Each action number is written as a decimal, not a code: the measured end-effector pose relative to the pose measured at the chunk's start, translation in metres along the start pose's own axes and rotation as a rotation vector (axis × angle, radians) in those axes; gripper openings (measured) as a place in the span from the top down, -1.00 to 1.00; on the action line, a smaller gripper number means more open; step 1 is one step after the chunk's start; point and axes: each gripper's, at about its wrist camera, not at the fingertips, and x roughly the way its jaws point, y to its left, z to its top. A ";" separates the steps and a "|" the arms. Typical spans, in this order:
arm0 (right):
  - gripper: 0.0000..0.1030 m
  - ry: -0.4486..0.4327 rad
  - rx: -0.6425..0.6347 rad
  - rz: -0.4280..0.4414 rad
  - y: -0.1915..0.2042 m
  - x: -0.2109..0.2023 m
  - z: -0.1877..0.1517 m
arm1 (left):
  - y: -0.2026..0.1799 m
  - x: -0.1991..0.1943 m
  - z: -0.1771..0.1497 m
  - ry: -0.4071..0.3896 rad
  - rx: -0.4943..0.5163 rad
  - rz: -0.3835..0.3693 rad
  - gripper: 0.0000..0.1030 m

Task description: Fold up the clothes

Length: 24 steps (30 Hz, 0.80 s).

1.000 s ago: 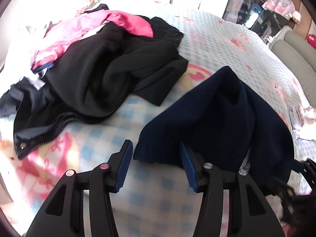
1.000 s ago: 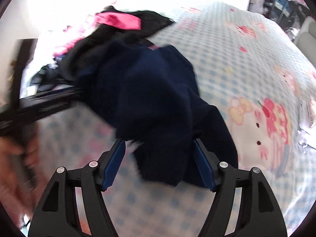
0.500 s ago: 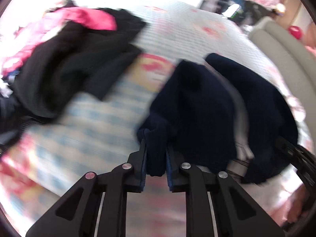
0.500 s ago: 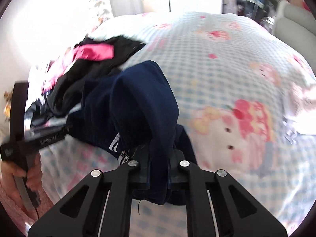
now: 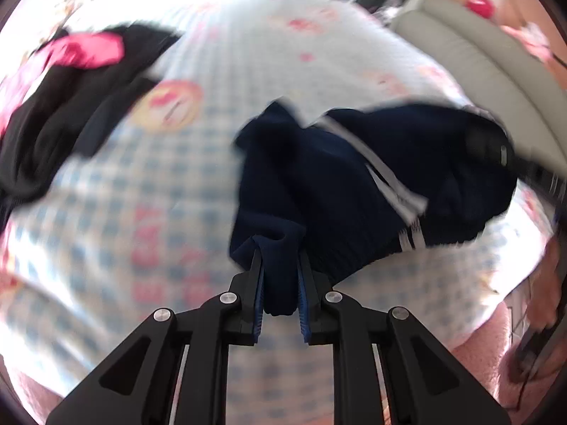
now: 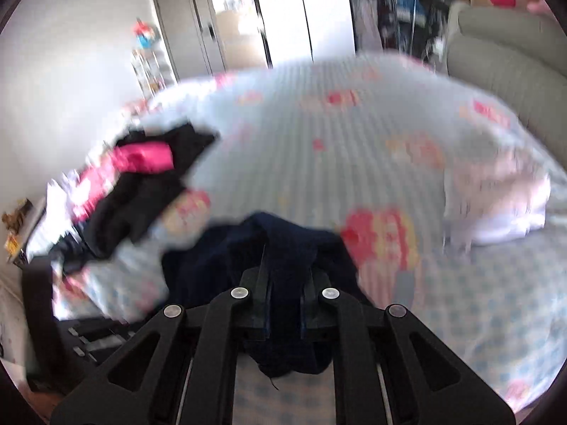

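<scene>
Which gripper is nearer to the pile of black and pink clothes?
Left. The left gripper, clamped on the navy garment, sits nearer the pile. The right gripper holds the garment's far end, away from it.

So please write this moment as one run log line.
left gripper: jaws opening, navy garment between pads | right gripper: shut on navy garment | garment lifted above bed

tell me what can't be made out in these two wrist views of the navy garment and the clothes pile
- Left wrist view: what kind of garment the navy garment is; it hangs bunched and motion-blurred from the left gripper.
- Right wrist view: the same cloth's lower part, hidden behind the right gripper.
- Both views: the separate pieces in the clothes pile, blurred and overlapping.
- Left wrist view: the person's hand, cut by the right edge.
</scene>
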 end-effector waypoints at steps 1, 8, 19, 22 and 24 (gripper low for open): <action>0.81 0.035 0.025 0.007 -0.005 0.008 -0.009 | 0.006 0.001 -0.003 0.013 -0.021 0.012 0.57; 0.55 0.114 0.208 0.061 -0.051 0.021 -0.054 | 0.035 -0.021 0.005 -0.131 -0.081 -0.016 0.35; 0.41 0.145 0.175 0.073 -0.044 0.019 -0.072 | -0.031 -0.014 0.006 -0.149 0.223 -0.096 0.07; 0.26 0.157 0.167 0.055 -0.044 0.021 -0.077 | -0.060 0.007 -0.005 -0.098 0.342 -0.074 0.07; 0.22 0.171 0.173 0.023 -0.049 0.021 -0.081 | -0.078 0.017 -0.009 -0.075 0.403 -0.046 0.05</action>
